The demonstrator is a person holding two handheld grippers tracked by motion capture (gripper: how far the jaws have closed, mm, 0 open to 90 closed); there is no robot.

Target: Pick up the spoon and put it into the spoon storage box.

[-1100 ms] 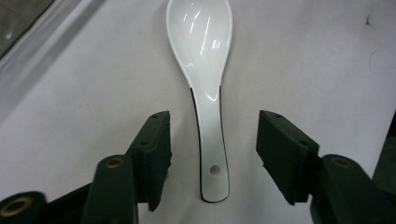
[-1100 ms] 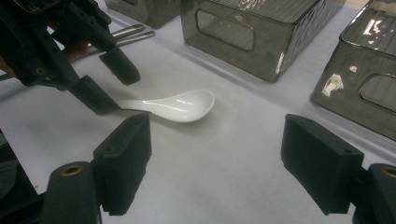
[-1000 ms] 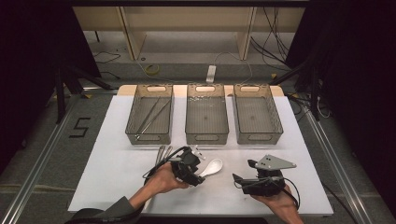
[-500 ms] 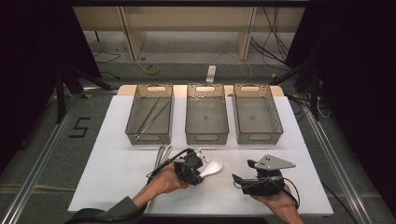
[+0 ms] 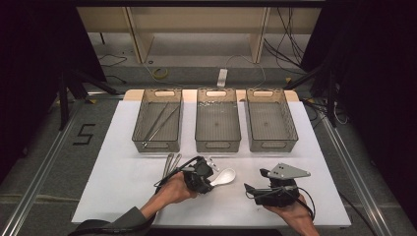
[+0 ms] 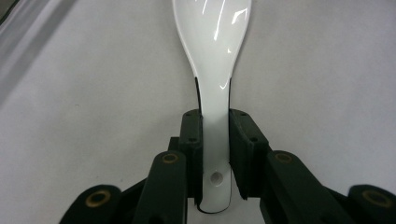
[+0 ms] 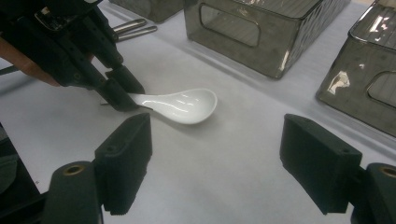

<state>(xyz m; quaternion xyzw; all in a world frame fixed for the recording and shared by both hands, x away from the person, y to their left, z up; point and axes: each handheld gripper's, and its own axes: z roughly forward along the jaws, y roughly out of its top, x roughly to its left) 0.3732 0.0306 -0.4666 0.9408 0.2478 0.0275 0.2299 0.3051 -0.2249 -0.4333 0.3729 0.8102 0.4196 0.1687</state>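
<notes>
While my left tool (image 5: 210, 181) sat low on the counter (image 5: 113, 182), its jaws had just been closing and now pressed both sides of the white spoon's (image 6: 212, 84) handle, near the end with the small hole. Spoon lay flat on the counter, bowl pointing away from me toward the right, just in front of the middle bin (image 5: 218, 120). Right tool (image 7: 217, 163) hovered near it, jaws wide, nothing between them.

Risks noted from here:
- Glazed handle looked slick and narrow. Grip sat at the far end of the handle, so the heavy bowl could swing down or twist out on the lift.
- Bowl was resting on the counter. Dragging instead of lifting could lever the handle out of the pads.
- 3 bins stood close ahead. The left bin (image 5: 158, 120) held long metal utensils, and 2 more metal handles (image 5: 171, 163) lay just beside my left hand (image 5: 173, 189). A careless swing could knock them or clip a bin wall.
- Ceramic would chip if dropped from height.

Change against the view 1 second back: left jaws stood wider around the handle then, now narrowed onto it. Spoon had not shifted. Both hands kept their places, and the right tool looked the same.
</notes>
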